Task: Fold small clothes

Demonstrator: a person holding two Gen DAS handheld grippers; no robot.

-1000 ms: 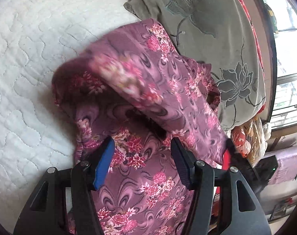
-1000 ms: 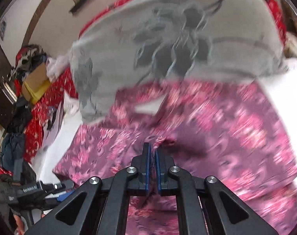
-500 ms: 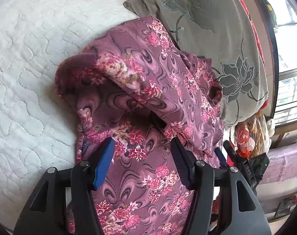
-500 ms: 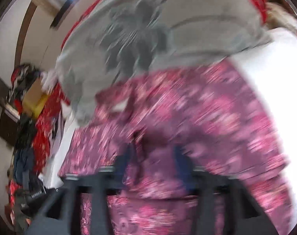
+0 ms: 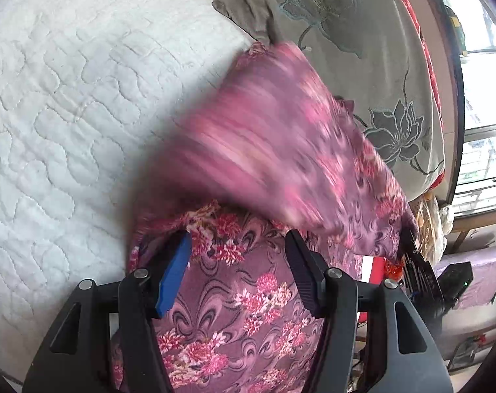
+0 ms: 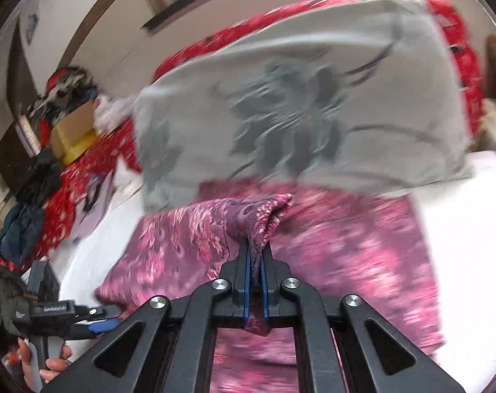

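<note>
A white quilted bed cover (image 5: 61, 121) fills the left part of the left wrist view and carries everything else. Against its far side lies a large grey pillow (image 6: 313, 104) with dark flower embroidery, and behind this pillow there is a red patterned blanket (image 6: 457, 49). The purple floral garment (image 5: 235, 298) is spread on the bed cover, just beside the grey pillow and touching its lower edge. One part of the garment is raised above the rest and looks blurred in the left wrist view, while the part below the left gripper lies flat and sharp. The right gripper (image 6: 256, 262) has its jaws pressed together on a bunch of the purple cloth, which sticks out forward from between the blue pads as a pointed fold. The left gripper (image 5: 238, 262) hovers over the flat part of the garment with its jaws wide apart and nothing between them. In the right wrist view this same left gripper appears at the lower left edge, held by the left hand (image 6: 48, 363). Further left, a yellow cardboard box (image 6: 74, 131) stands among a pile of dark clothes.
</note>
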